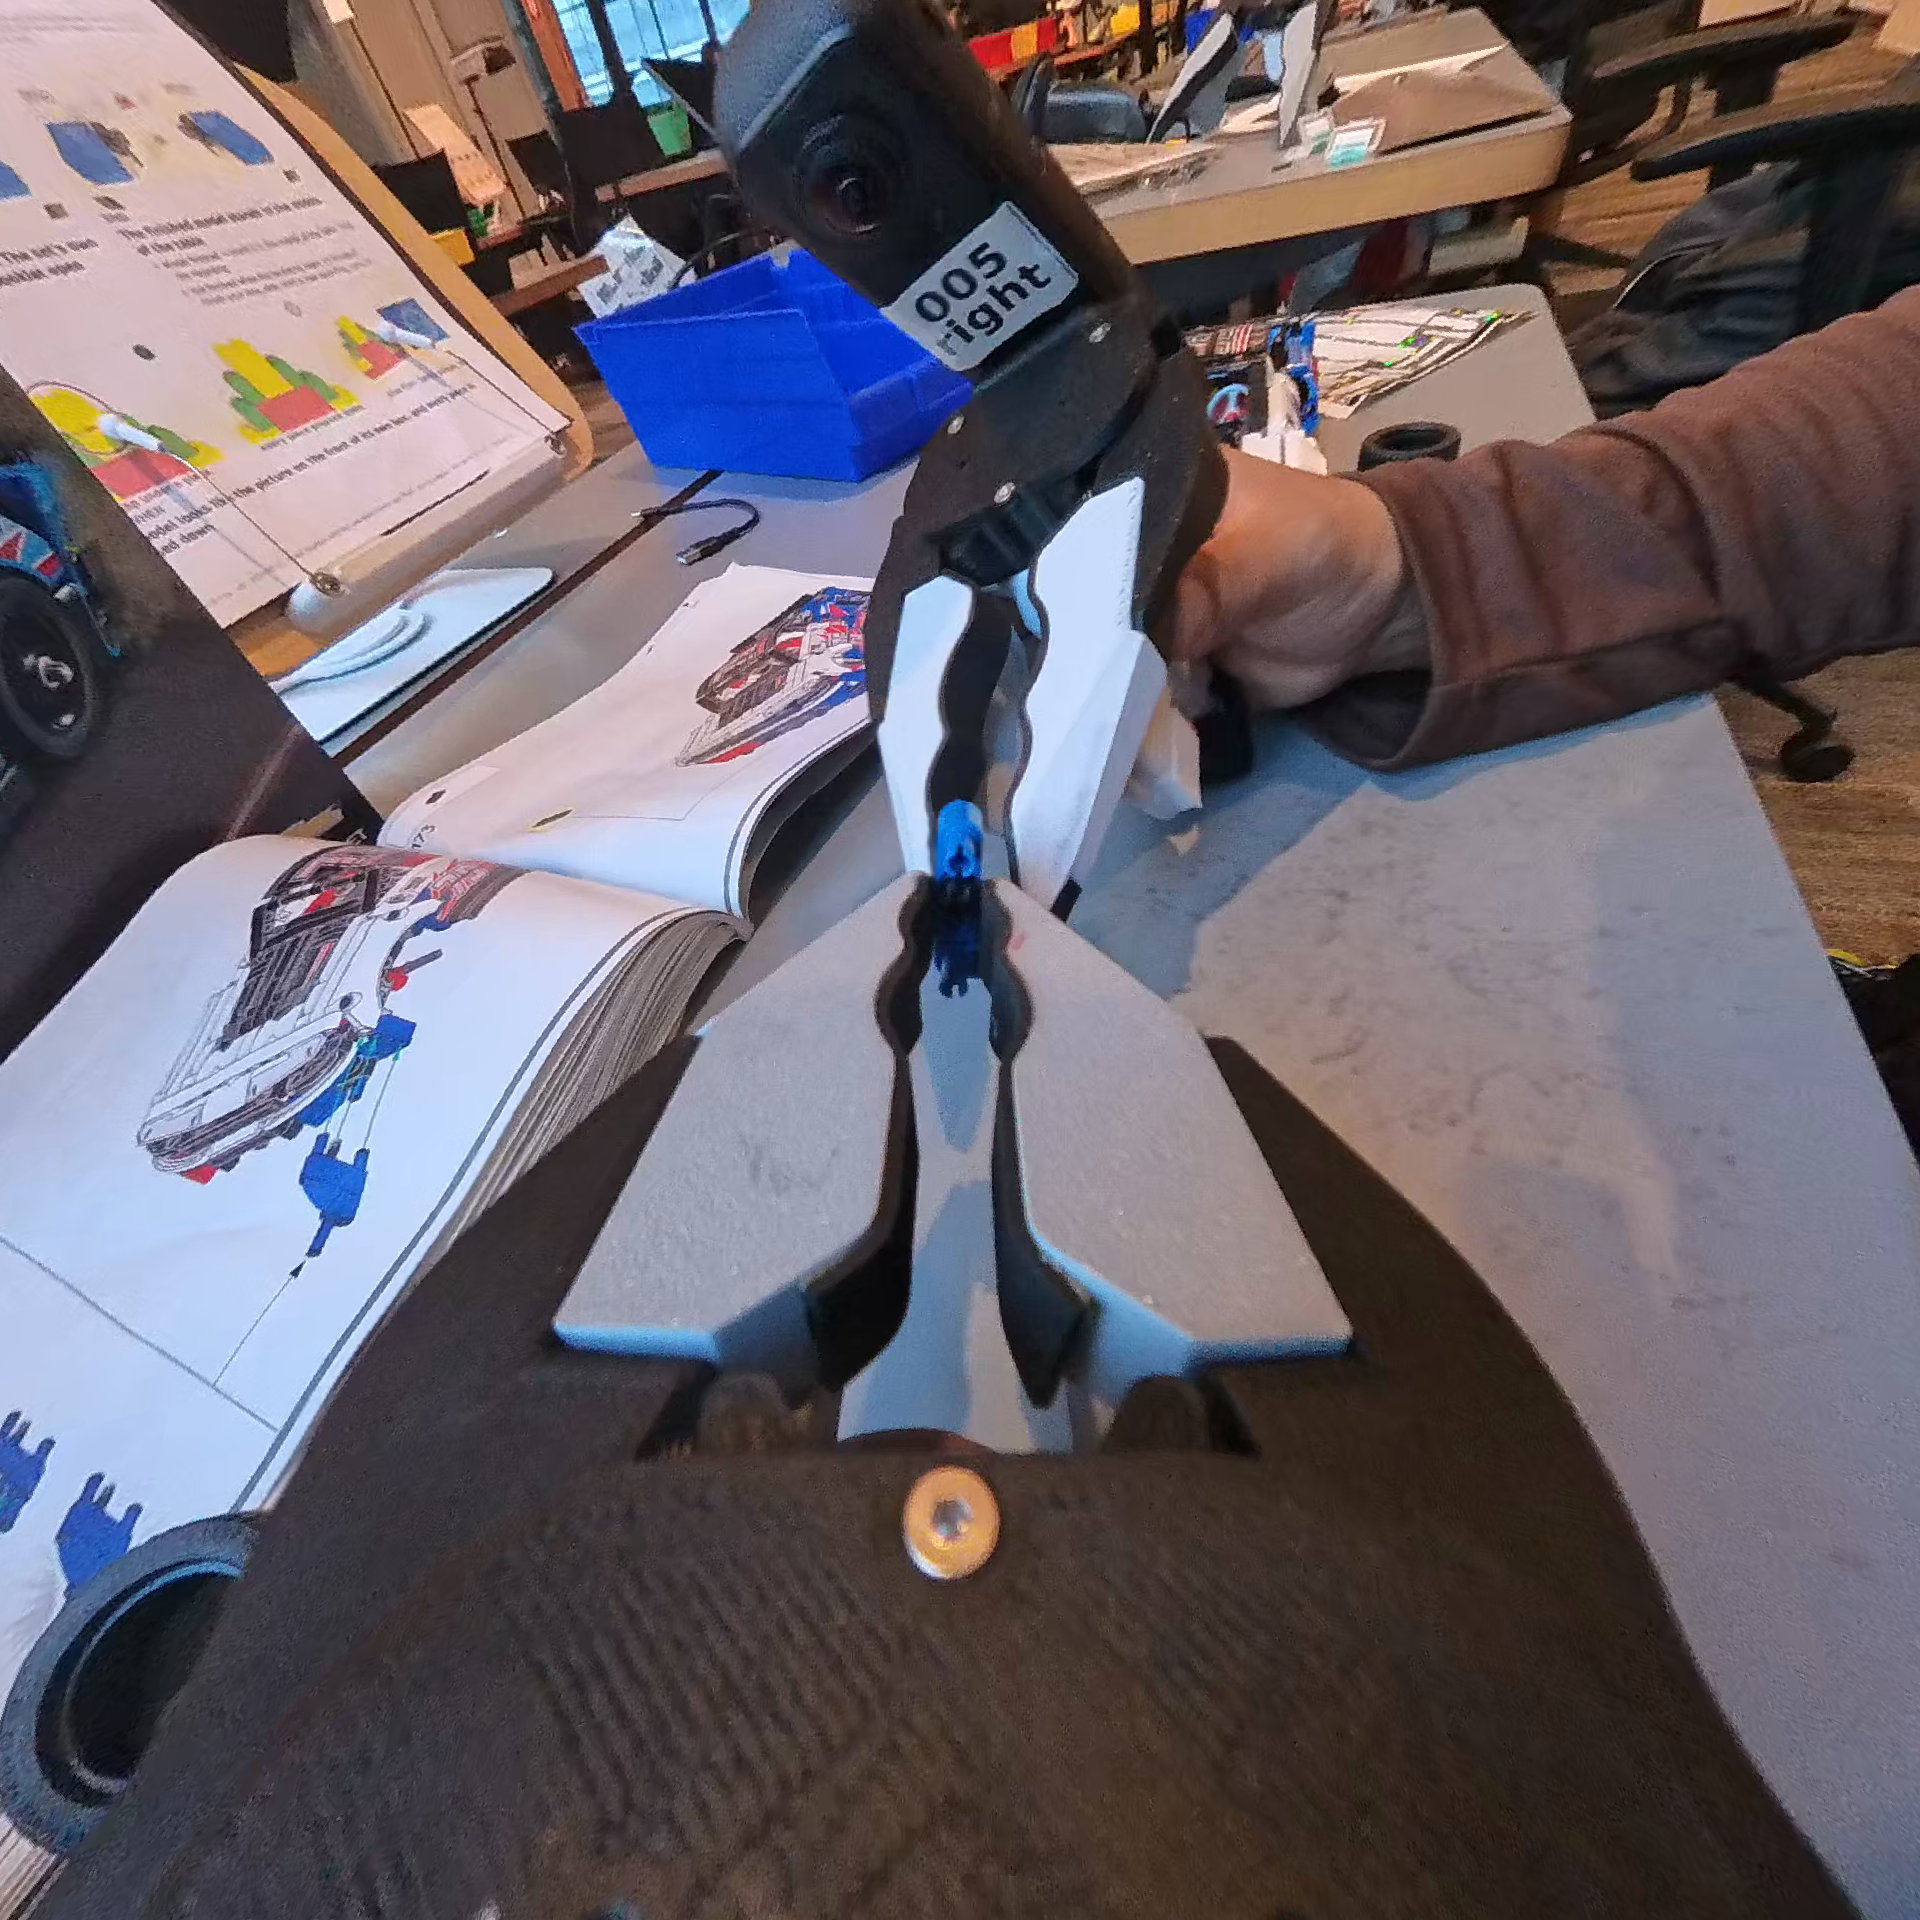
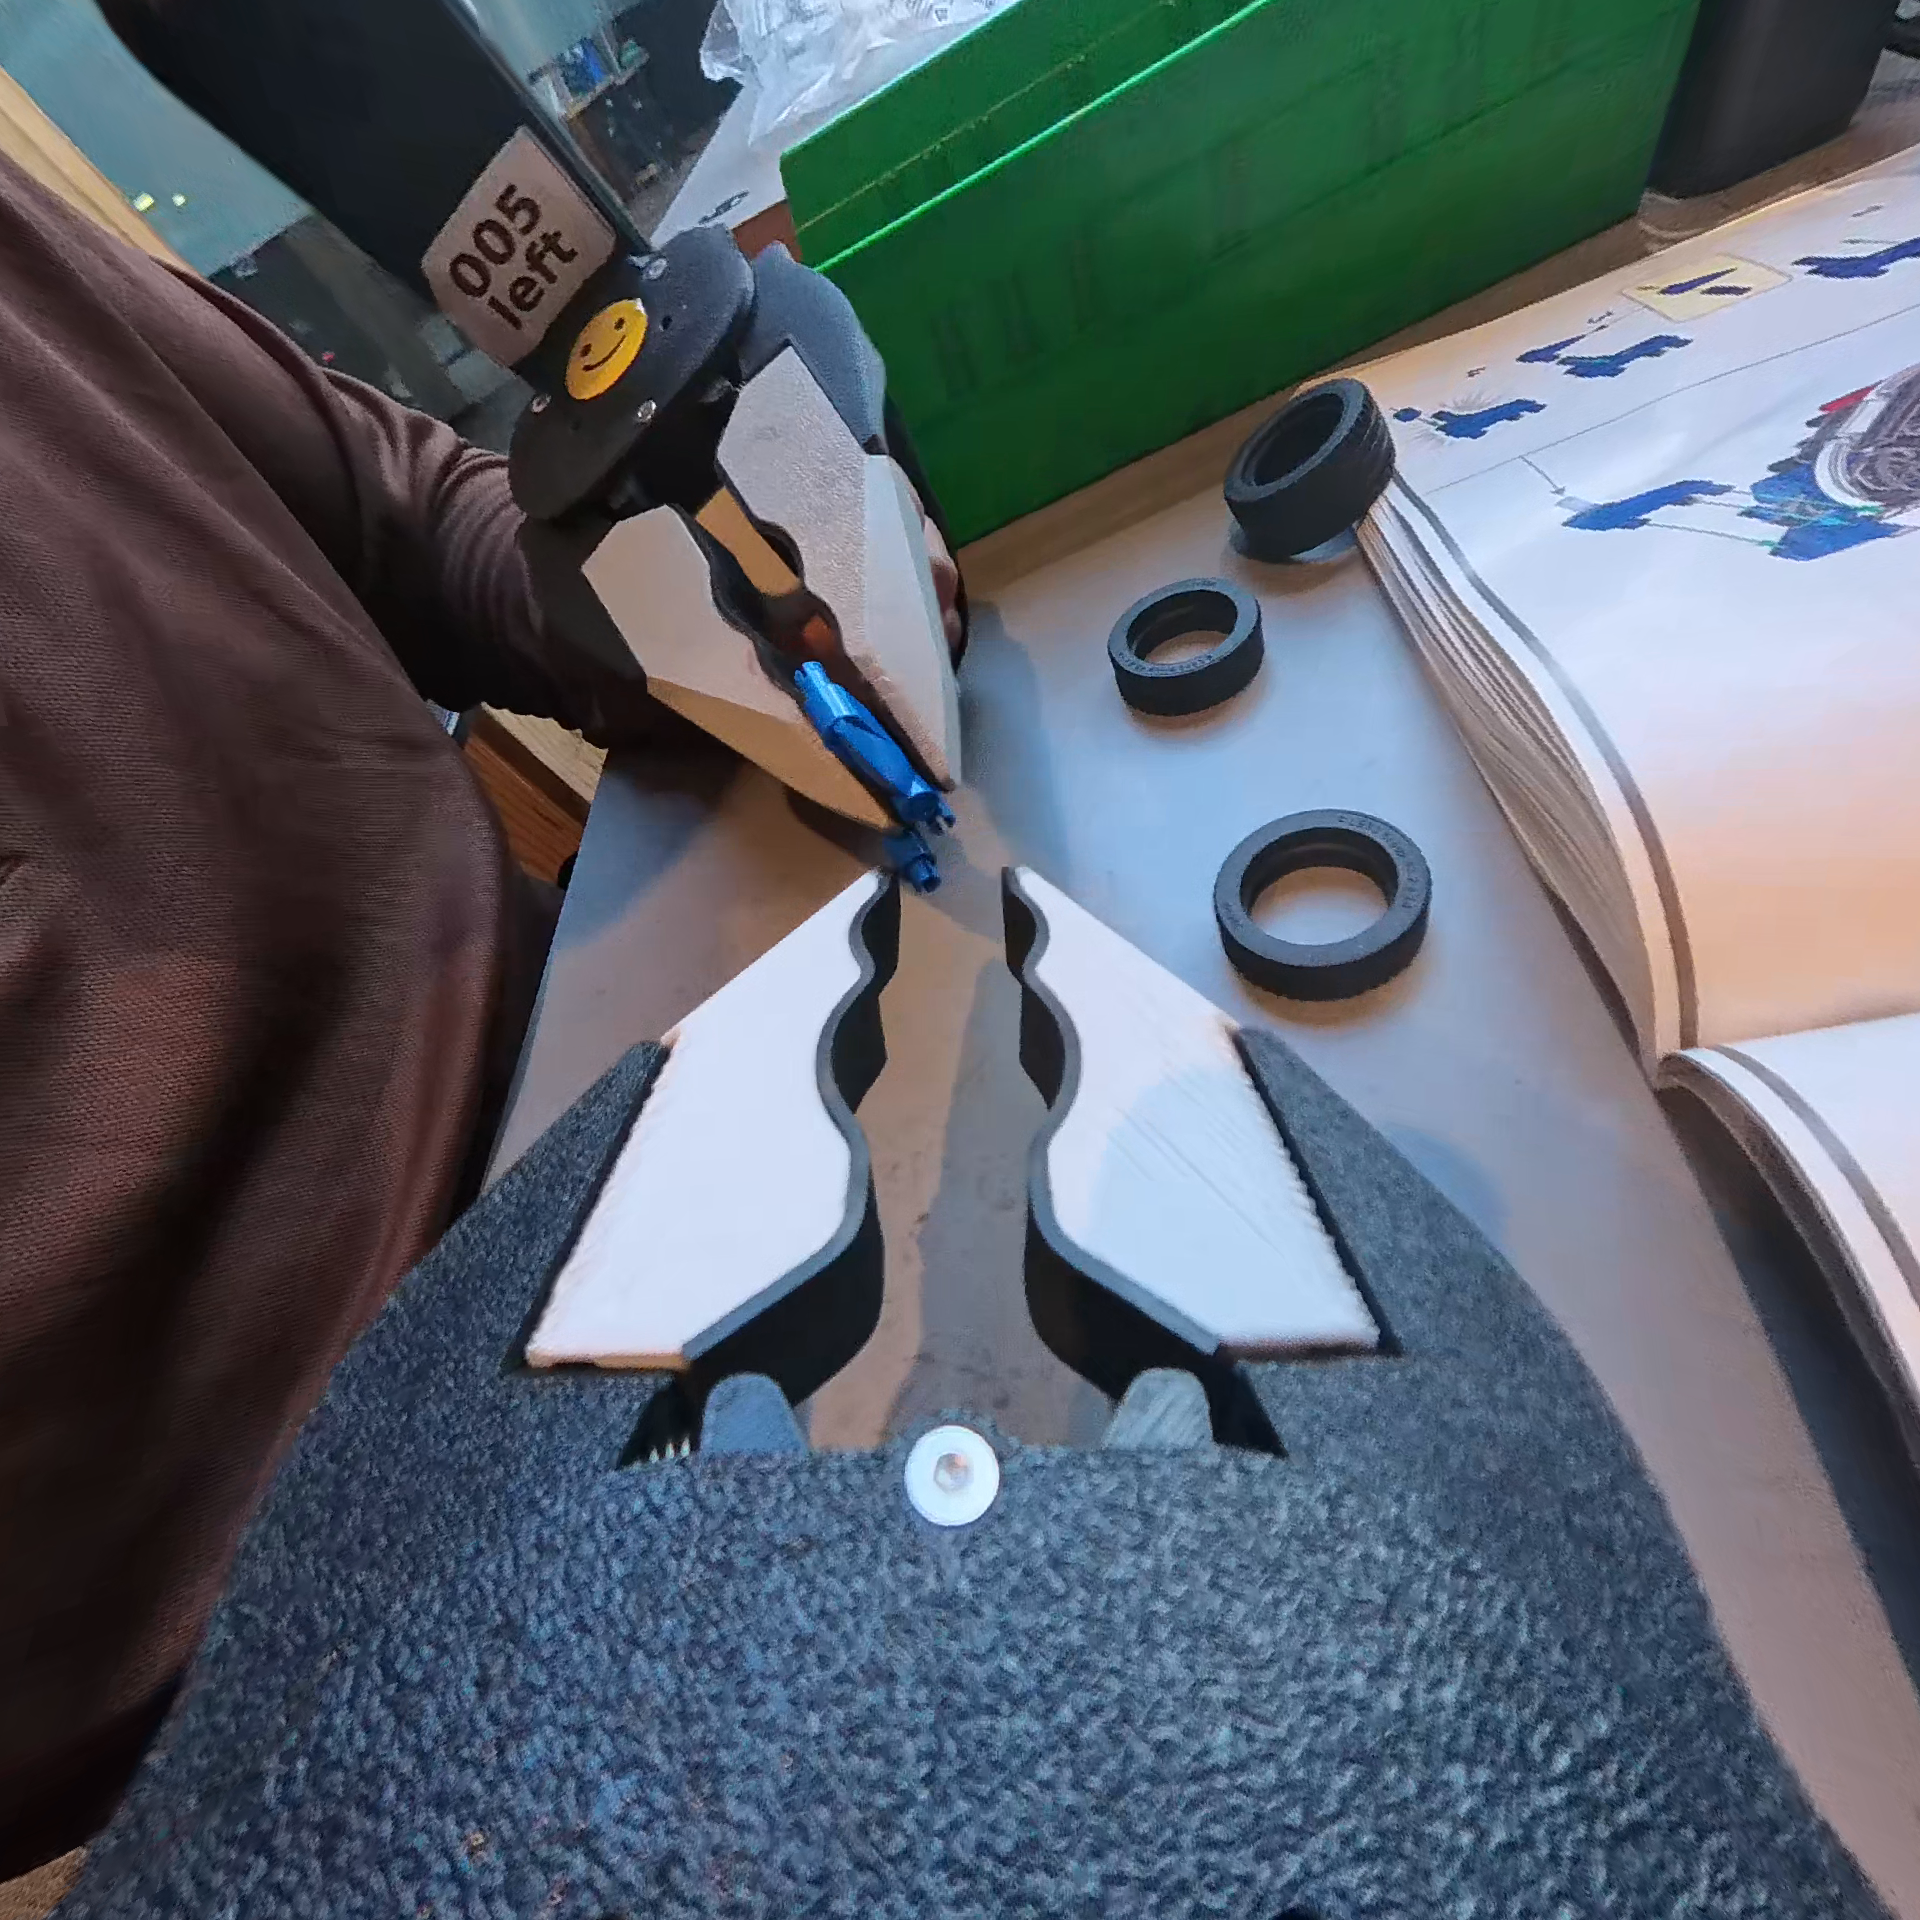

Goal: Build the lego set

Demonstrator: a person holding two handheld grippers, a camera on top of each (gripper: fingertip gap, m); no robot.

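manual: instruction book [image 1: 312,1091] lies open at the left of the left wrist view, car drawing with blue parts on the page, so they're deep into a car build

left gripper: left gripper [image 1: 961,904] is clamped down nearly all the way on a blue pin piece [image 1: 956,935], centre of that frame, with one end poking out past the tips

same thing from the other side: in the right wrist view the left gripper [image 2: 914,800] comes in from the upper left, blue pin piece [image 2: 868,743] lying along its closed fingers, tip hanging just over the grey table [image 2: 1143,1039]

right gripper: right gripper [image 2: 951,883] has its jaws apart with nothing in them, tips just beside the pin's free end

tires: three black tires [image 2: 1322,906] sit loose right of centre, next to the book

step: looks like a handoff or regrip of the pin

next: probably needs the right jaws lined up on that exposed end, then closed before the left lets go. Tiny part, easy to drop
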